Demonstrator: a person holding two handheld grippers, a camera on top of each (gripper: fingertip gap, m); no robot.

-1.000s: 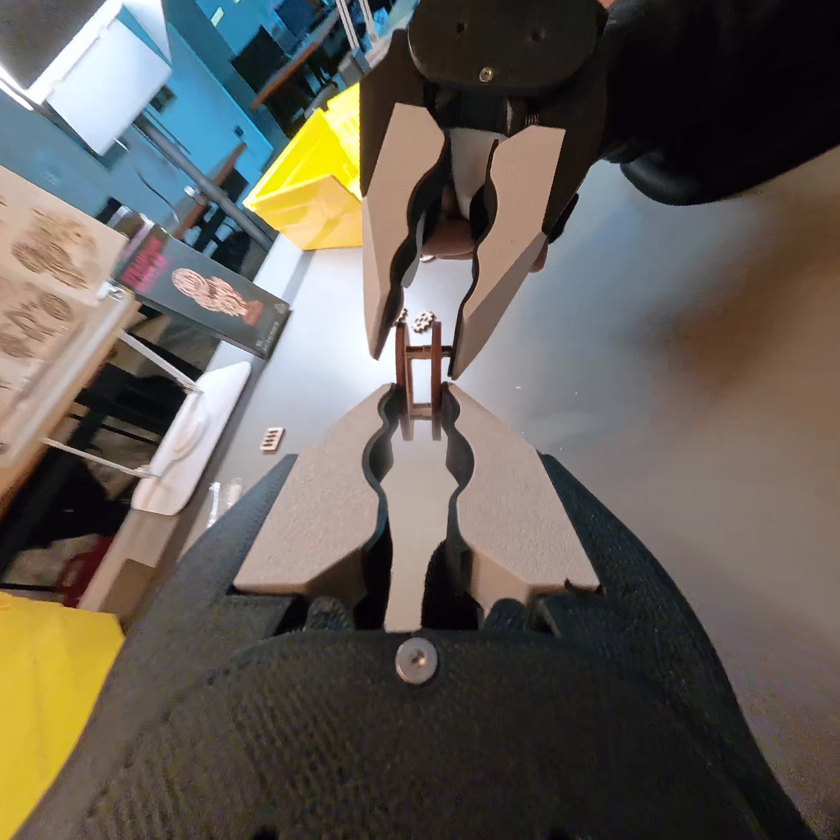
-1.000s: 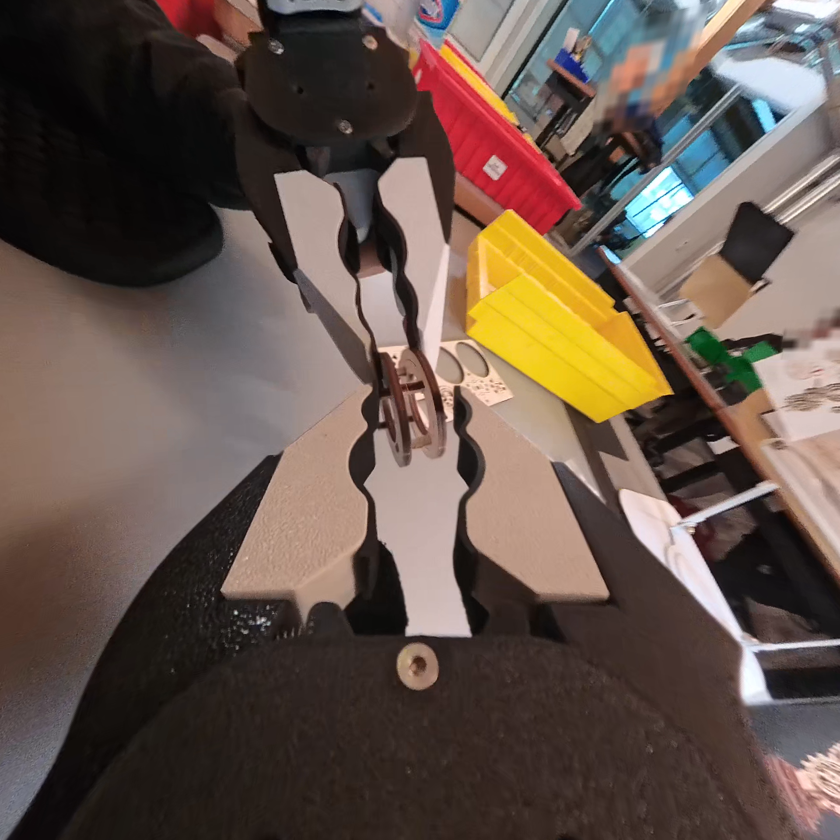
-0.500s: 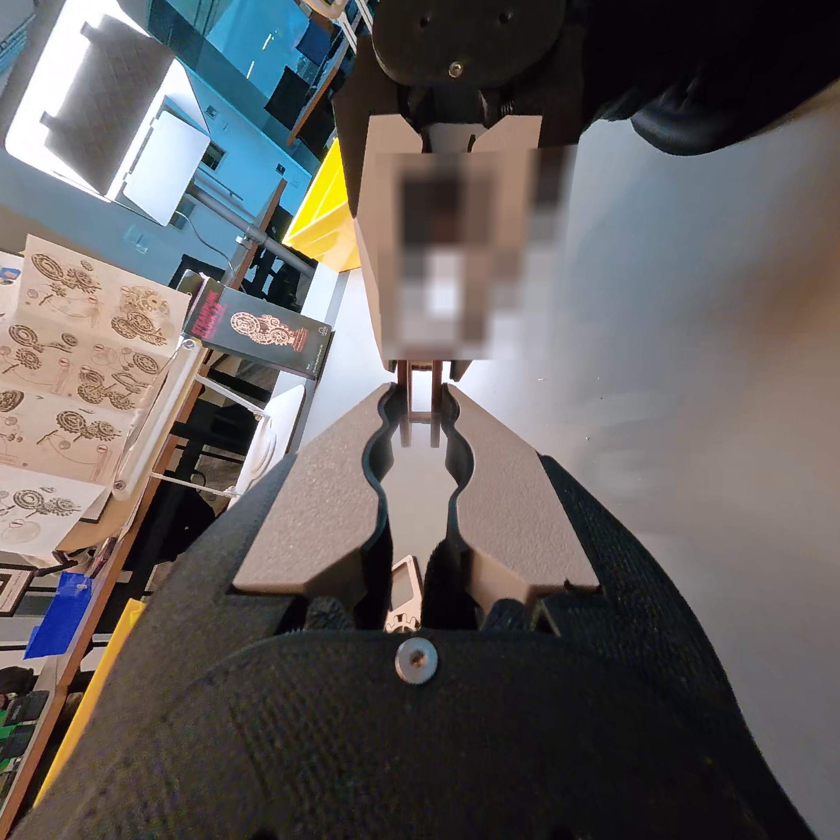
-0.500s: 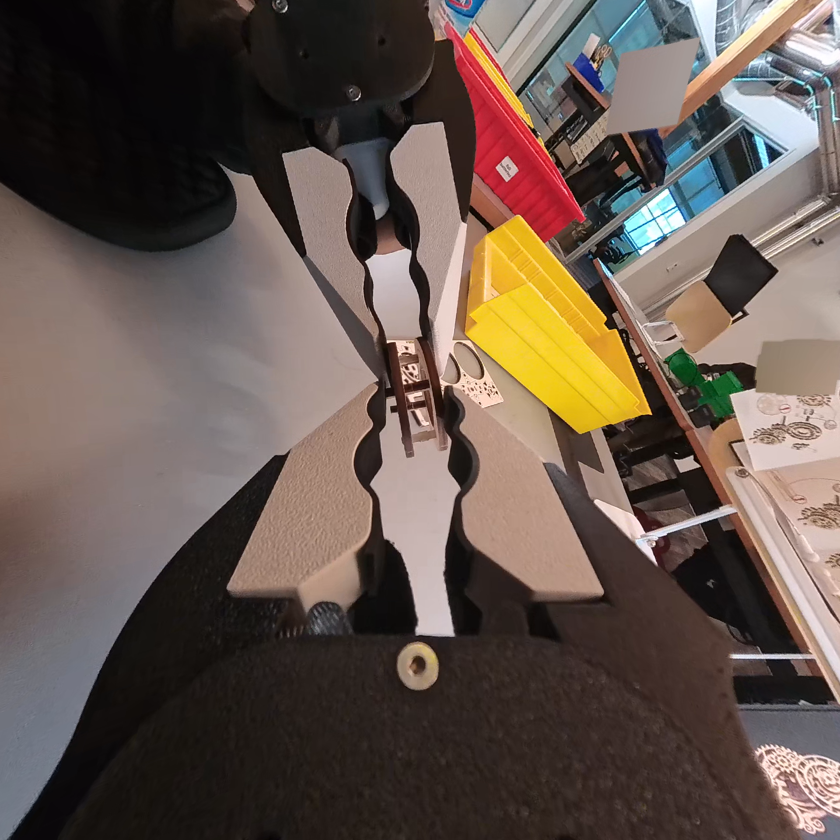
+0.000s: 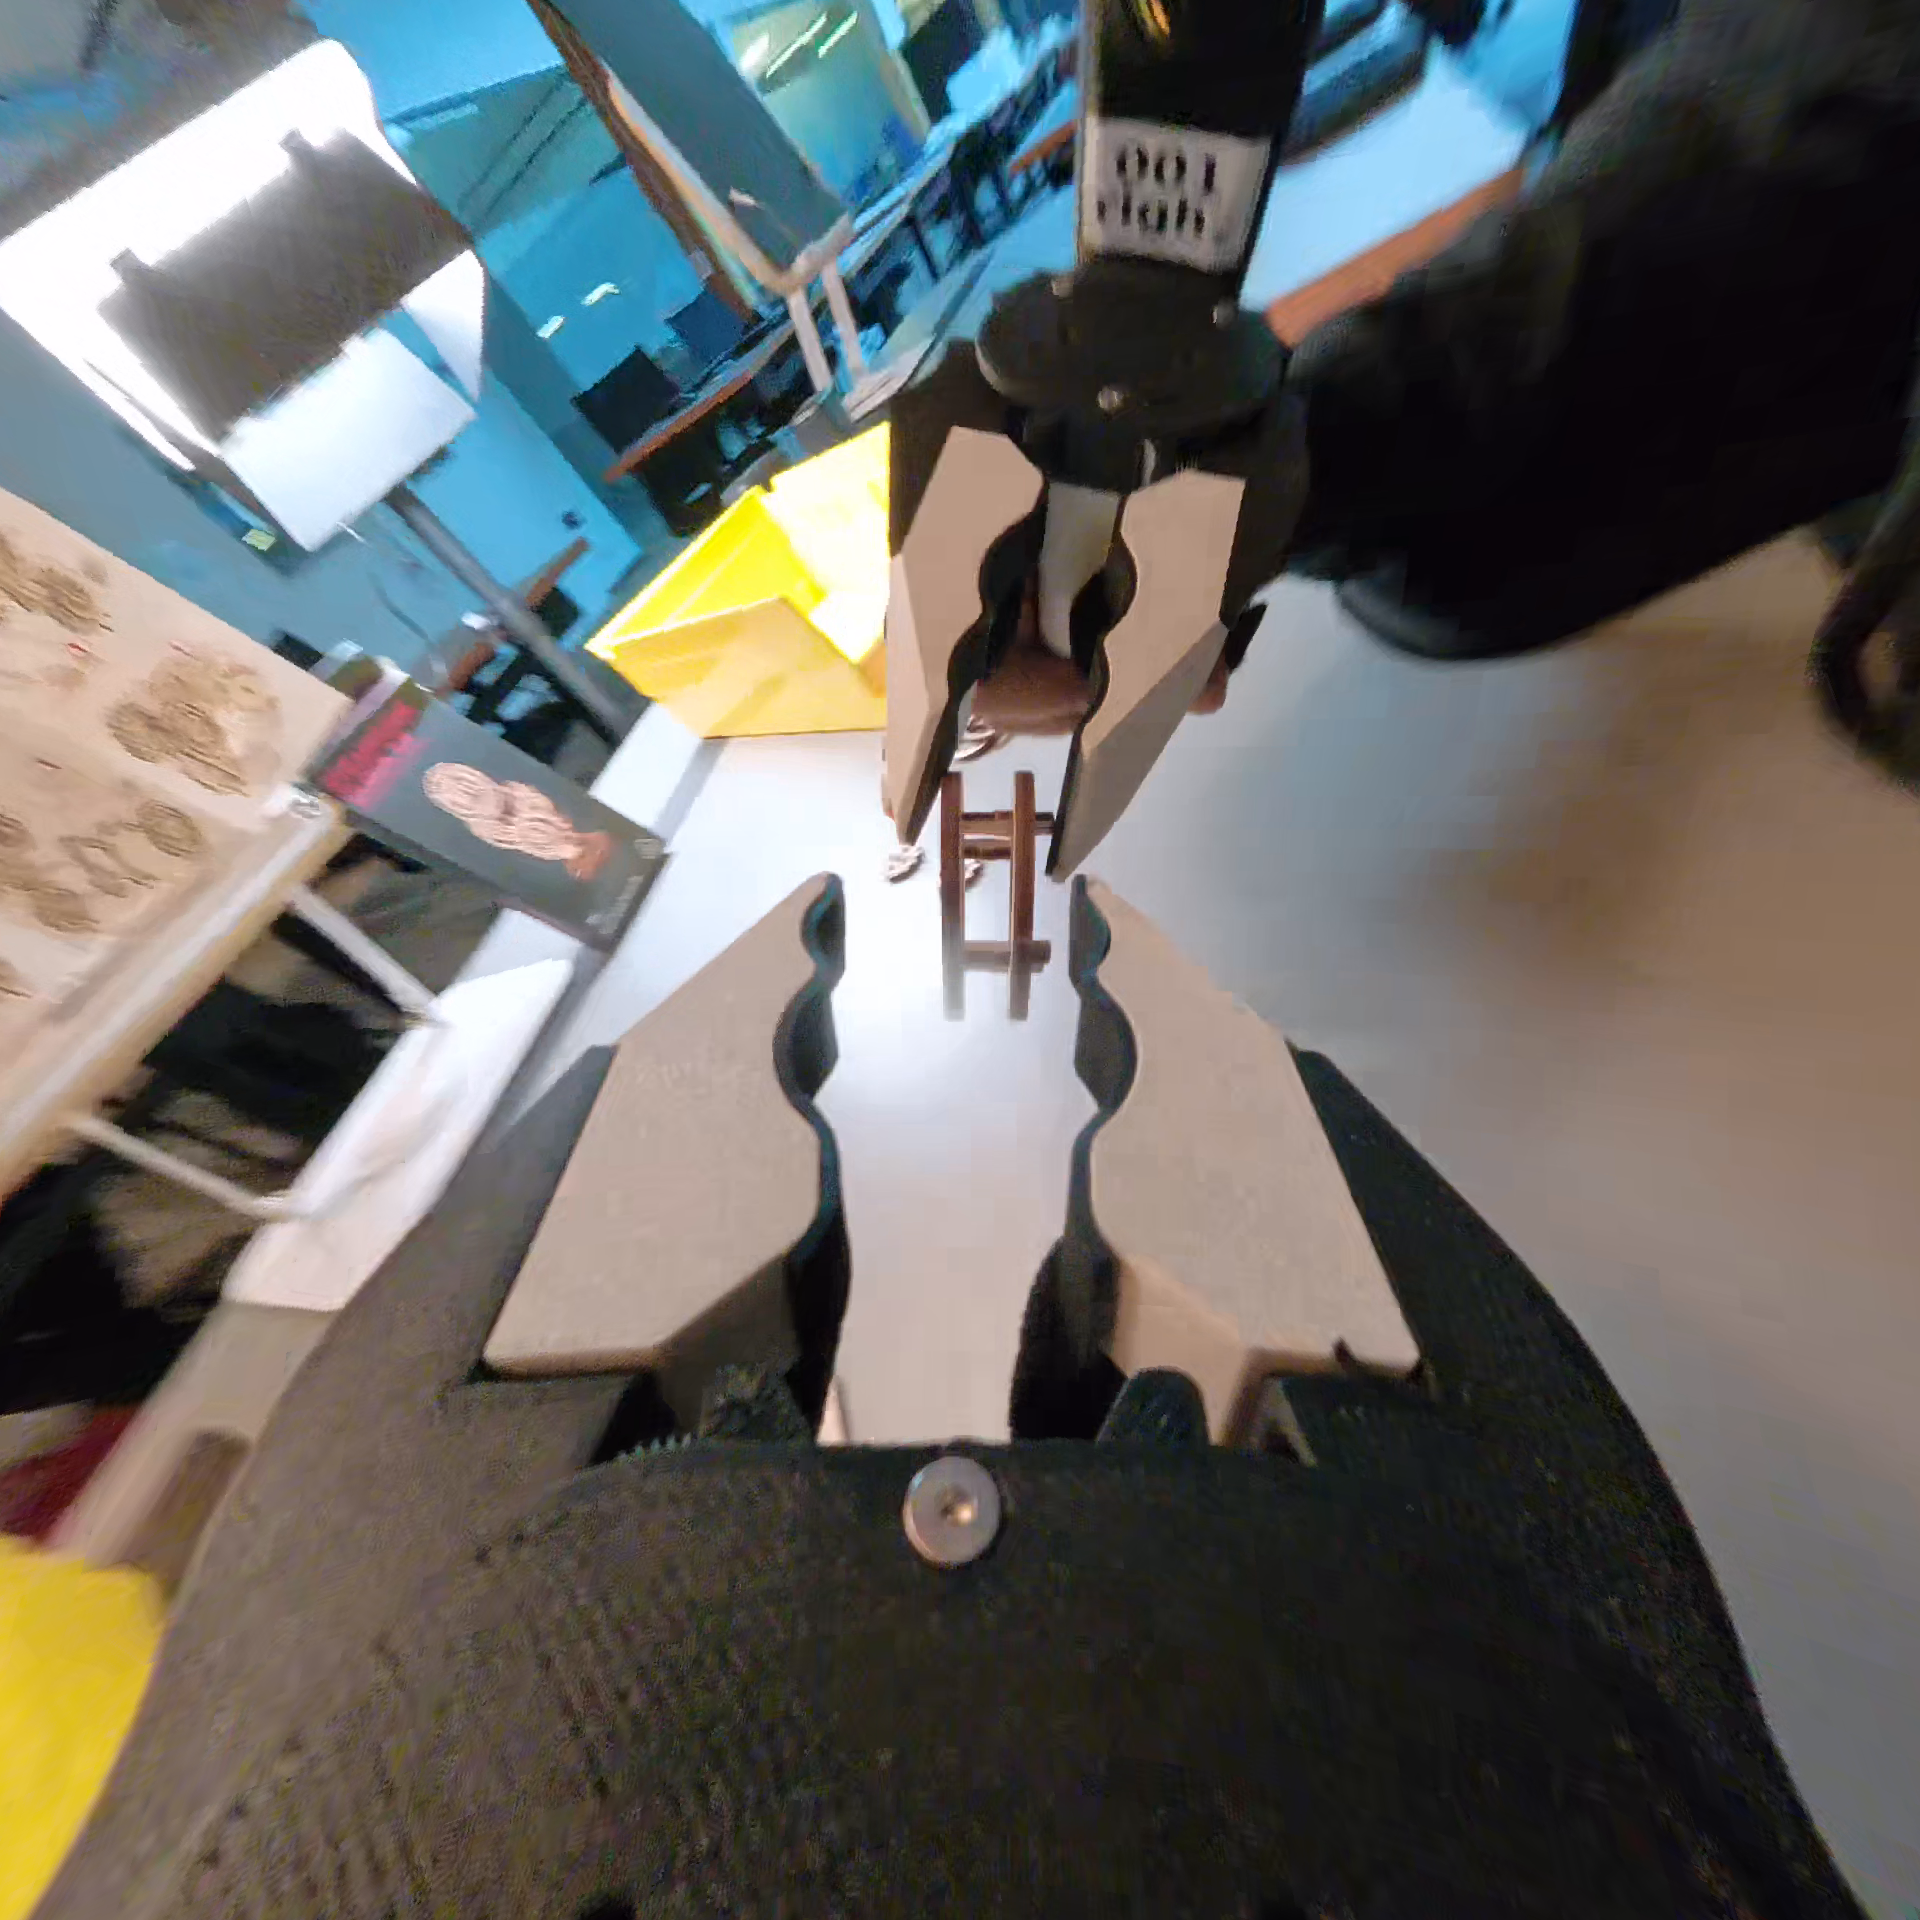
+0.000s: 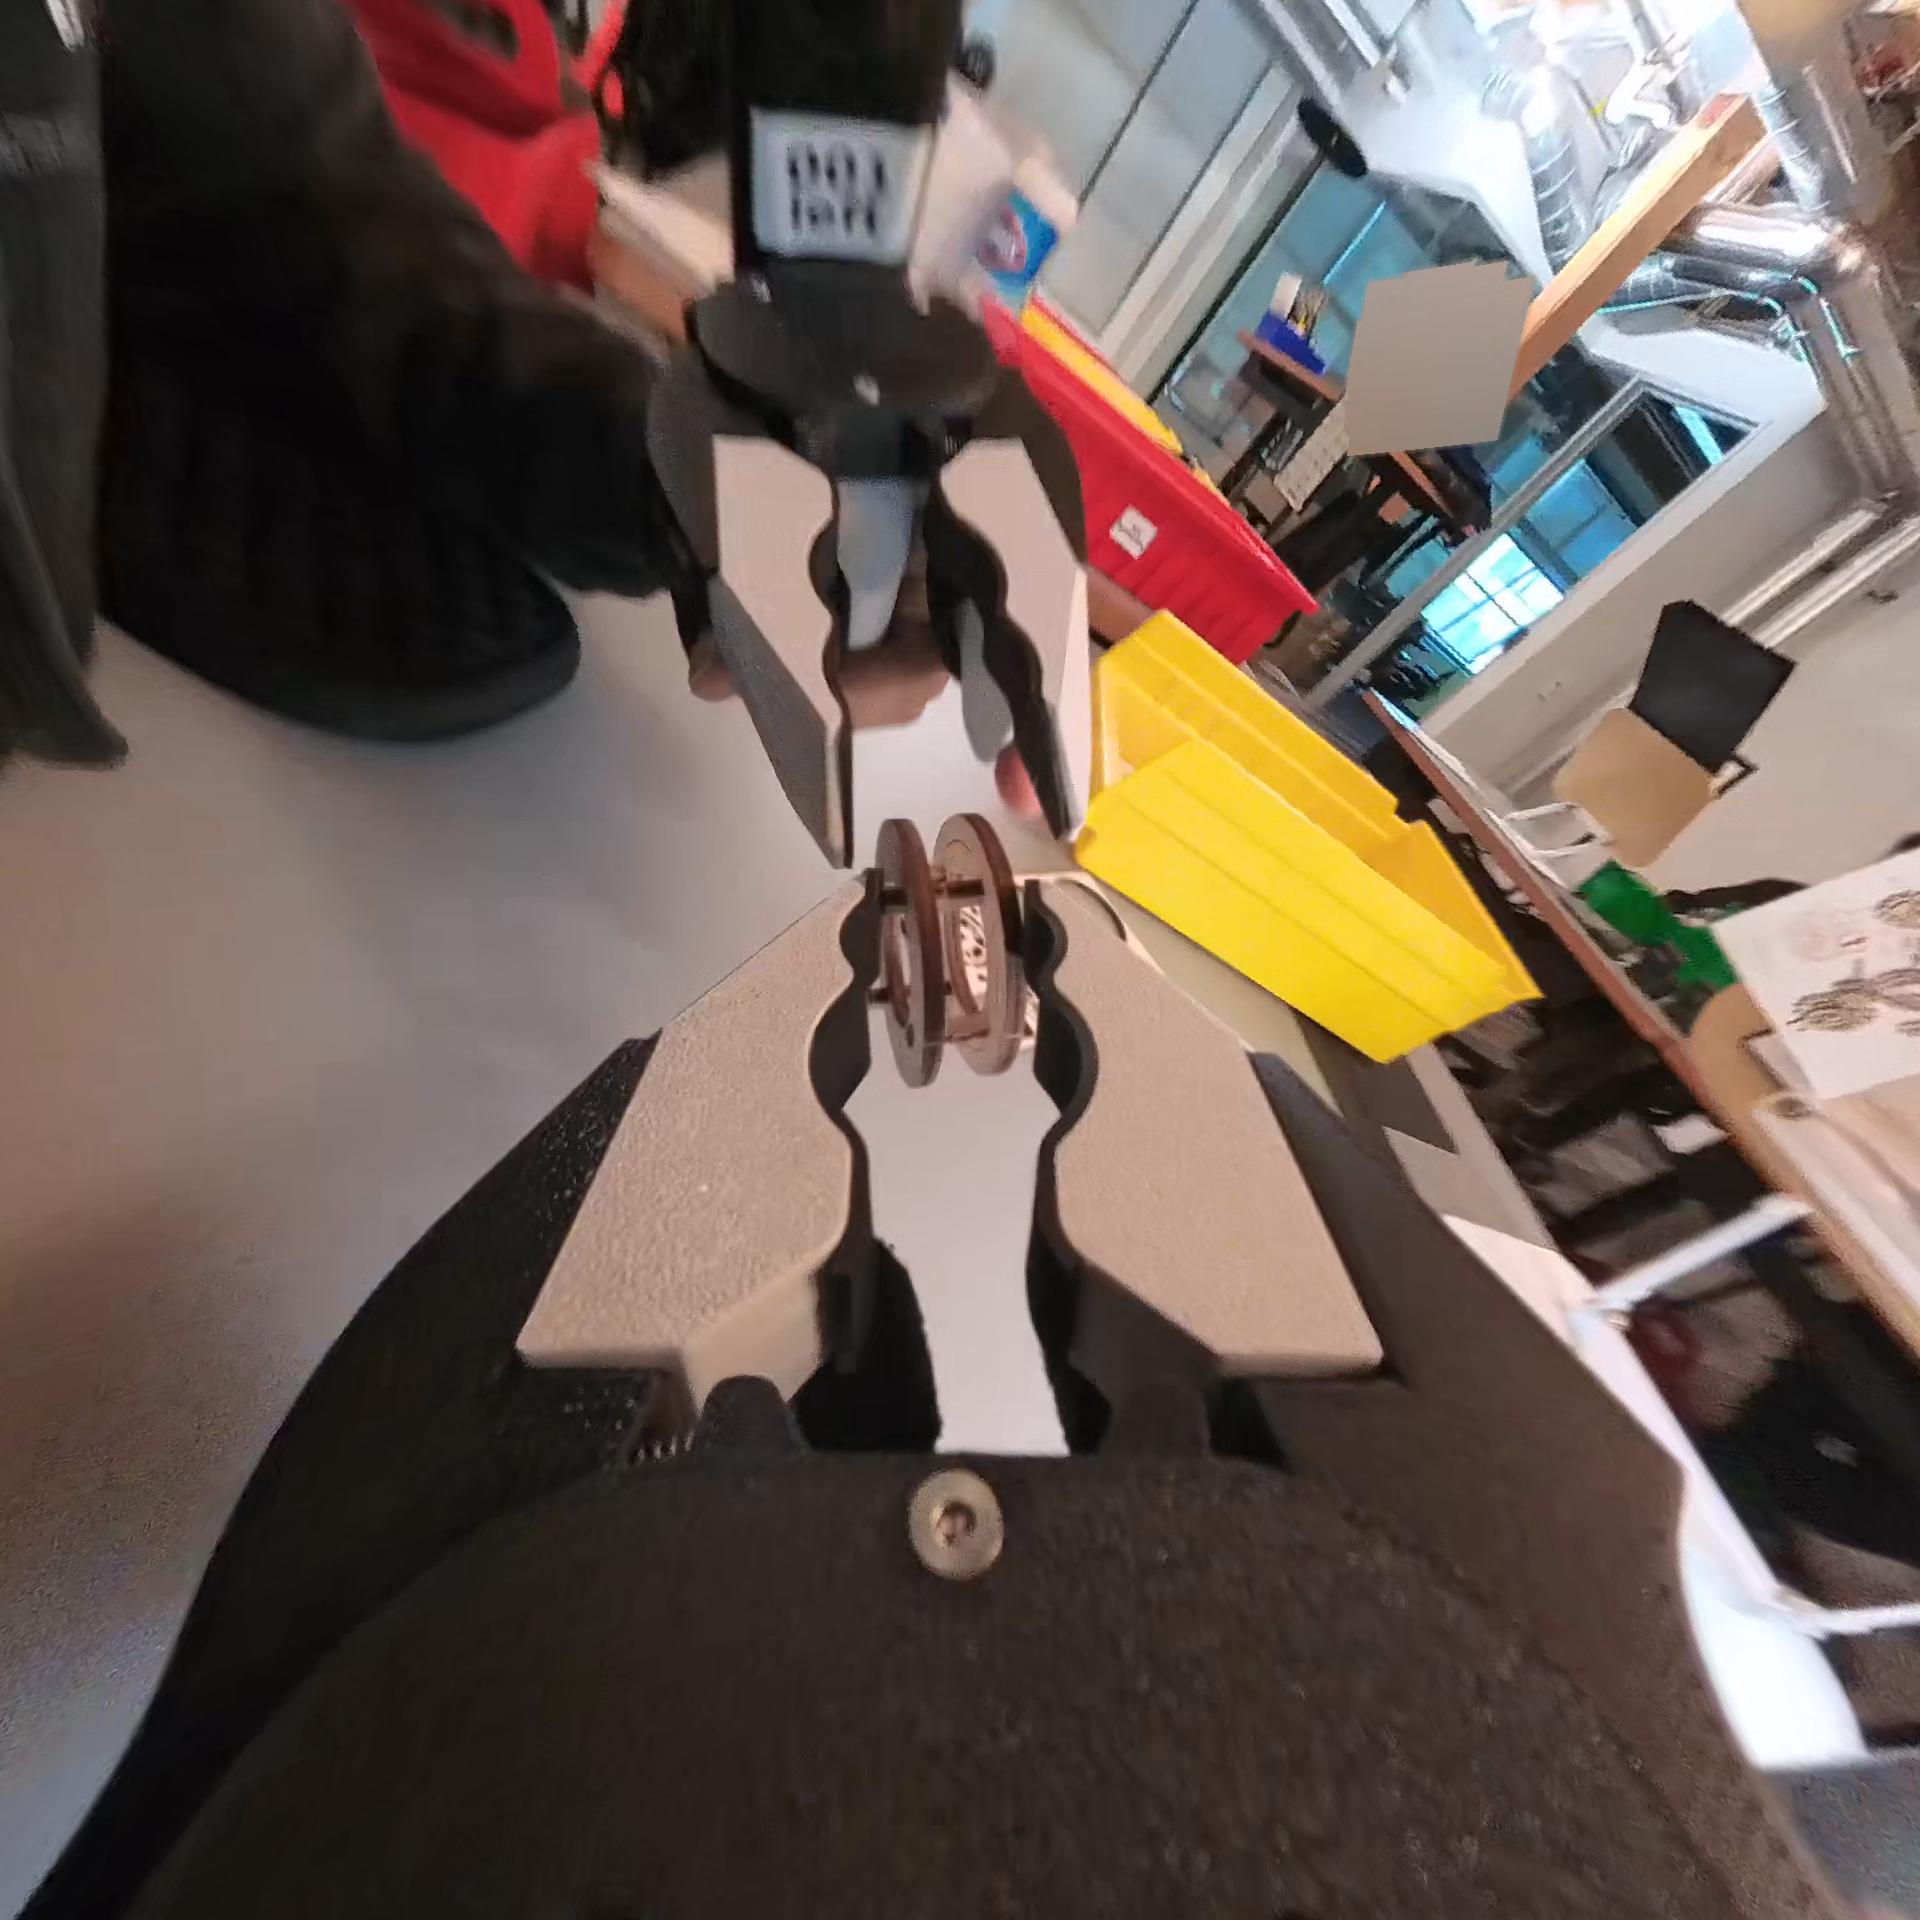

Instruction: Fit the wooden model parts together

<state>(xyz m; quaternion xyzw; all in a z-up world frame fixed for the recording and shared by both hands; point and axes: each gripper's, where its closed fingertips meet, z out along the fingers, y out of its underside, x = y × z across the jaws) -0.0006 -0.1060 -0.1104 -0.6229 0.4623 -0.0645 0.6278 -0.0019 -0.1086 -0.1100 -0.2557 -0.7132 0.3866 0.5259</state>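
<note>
In the right wrist view the right gripper (image 6: 945,894) pinches the wooden model (image 6: 940,951), two dark discs on pegs, at its tips, seemingly to steady it above the grey table (image 6: 312,935). At 12 o'clock the left gripper (image 6: 945,821) stands parted and clear. Further off, at 2 o'clock, sit yellow bins (image 6: 1278,873); a white coded tag (image 6: 831,182) tops the left gripper, and I leave its marks unread.

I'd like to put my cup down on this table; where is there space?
The broad bare stretch of table beside the dark sleeve is free. The opposite side is crowded: yellow bins, loose wooden bits, then the table edge. Avoid the middle, where the right gripper holds the wooden model facing the open left gripper.
</note>
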